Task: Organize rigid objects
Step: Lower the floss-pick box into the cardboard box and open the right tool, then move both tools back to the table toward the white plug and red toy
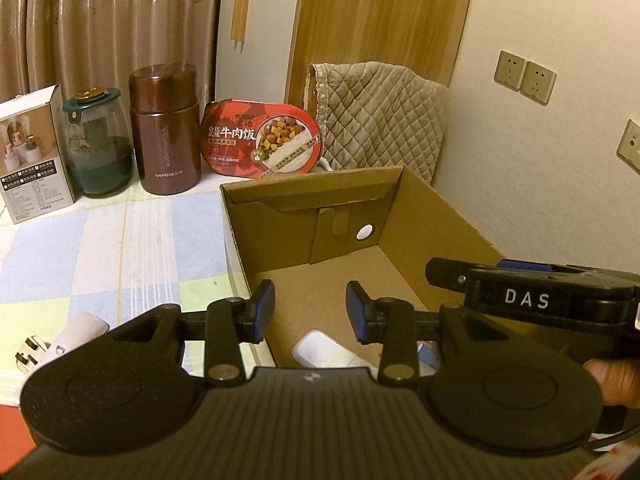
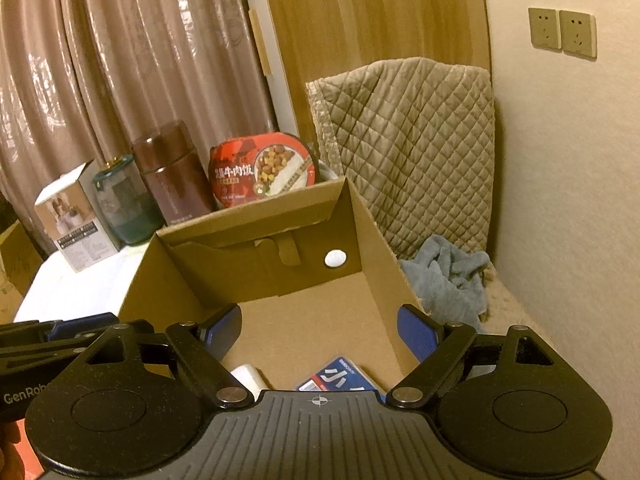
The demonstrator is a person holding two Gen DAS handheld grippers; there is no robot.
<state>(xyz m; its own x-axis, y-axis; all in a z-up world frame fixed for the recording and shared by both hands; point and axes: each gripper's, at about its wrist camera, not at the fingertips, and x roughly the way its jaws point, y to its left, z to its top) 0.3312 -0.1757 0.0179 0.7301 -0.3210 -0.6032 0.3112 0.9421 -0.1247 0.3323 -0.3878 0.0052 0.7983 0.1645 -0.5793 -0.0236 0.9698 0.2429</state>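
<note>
An open cardboard box (image 1: 440, 208) (image 2: 372, 236) stands on the table in front of both grippers. On its floor near the front lie a white device (image 1: 324, 354) (image 2: 249, 374) and a blue packet (image 2: 340, 376). My left gripper (image 1: 310, 306) hovers over the box's near left corner, its blue pads a small way apart with nothing between them. My right gripper (image 2: 320, 330) hangs over the box's near edge, open wide and holding nothing. Behind the box stand a red ready-meal tub (image 1: 264, 140), a brown flask (image 1: 166, 132), a green-lidded glass jar (image 1: 98, 144) and a white carton (image 1: 32, 152).
A white gadget (image 1: 80, 332) and a plug (image 1: 30, 356) lie on the checked cloth (image 1: 120, 248) left of the box. A quilted cover (image 2: 408, 140) and a grey rag (image 2: 448, 280) sit right of it by the wall. Curtains hang behind.
</note>
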